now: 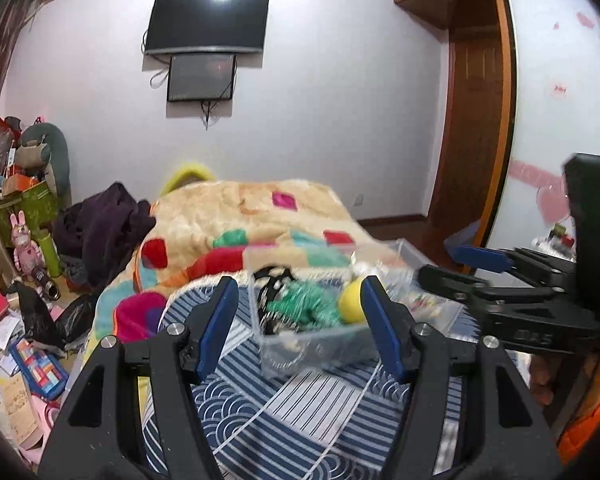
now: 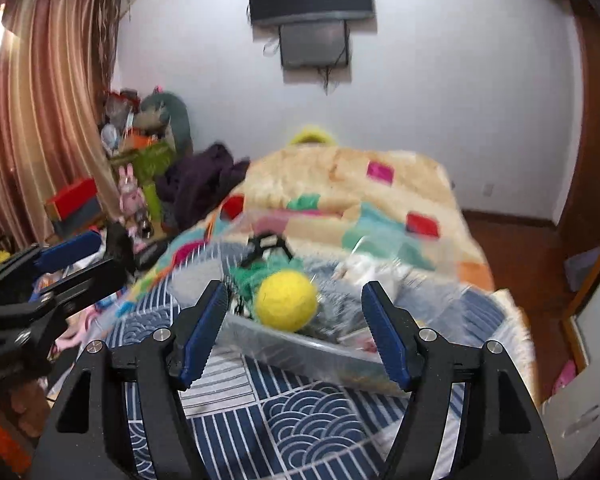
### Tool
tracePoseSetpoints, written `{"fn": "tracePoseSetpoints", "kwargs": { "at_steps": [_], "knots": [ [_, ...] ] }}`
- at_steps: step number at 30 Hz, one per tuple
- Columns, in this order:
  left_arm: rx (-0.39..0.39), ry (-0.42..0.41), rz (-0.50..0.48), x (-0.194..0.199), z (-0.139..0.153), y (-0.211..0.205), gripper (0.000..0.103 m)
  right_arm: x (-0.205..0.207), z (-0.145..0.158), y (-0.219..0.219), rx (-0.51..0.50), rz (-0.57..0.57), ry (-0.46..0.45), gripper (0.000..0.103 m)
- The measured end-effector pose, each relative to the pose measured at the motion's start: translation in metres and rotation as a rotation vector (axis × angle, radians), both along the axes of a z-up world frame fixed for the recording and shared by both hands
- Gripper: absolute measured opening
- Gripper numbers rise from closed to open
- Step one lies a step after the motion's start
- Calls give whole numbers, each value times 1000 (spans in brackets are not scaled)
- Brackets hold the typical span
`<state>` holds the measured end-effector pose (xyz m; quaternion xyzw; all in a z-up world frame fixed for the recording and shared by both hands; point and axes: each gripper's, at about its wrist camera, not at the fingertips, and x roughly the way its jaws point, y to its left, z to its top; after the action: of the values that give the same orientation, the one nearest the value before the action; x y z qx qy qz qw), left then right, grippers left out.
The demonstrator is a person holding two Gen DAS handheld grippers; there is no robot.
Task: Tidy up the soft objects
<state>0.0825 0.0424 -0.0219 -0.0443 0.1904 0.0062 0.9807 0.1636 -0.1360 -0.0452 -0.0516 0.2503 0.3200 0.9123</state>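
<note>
A clear plastic bin (image 1: 332, 340) is sitting on the blue-and-white patterned bedcover (image 1: 300, 408), holding the soft objects. A yellow fuzzy ball (image 2: 286, 300) is resting near its front wall, touching a green knitted item (image 1: 308, 304); a black strap (image 1: 272, 276) is lying behind, a blurred white item (image 2: 364, 270) beside.

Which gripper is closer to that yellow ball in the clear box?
Probably the right gripper: the yellow ball sits centred just beyond its open fingers. The left gripper is also open, with the ball off toward its right finger.
</note>
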Motion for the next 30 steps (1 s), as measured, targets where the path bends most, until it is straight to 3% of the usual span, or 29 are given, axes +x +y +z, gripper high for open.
{"fn": "tracePoseSetpoints", "kwargs": {
  "at_steps": [6,9,11,13,15,30],
  "knots": [
    [-8,-74,-23,-12,27,-9,71,-32,40,-38,100,-58,-108,80],
    [0,-98,-25,-19,36,-13,82,-41,52,-45,123,-77,-140,88],
    [1,-111,-25,-24,41,-14,96,-47,56,-48,134,-82,-165,93],
    [-2,-127,-24,-29,45,-15,99,-54,59,-49,138,-84,-192,99],
    [1,-133,-31,-32,46,-17,100,-61,59,-50,139,-85,-211,103],
    [2,-122,-37,-40,40,-18,102,-62,47,-53,137,-120,-207,103]
  ]
}}
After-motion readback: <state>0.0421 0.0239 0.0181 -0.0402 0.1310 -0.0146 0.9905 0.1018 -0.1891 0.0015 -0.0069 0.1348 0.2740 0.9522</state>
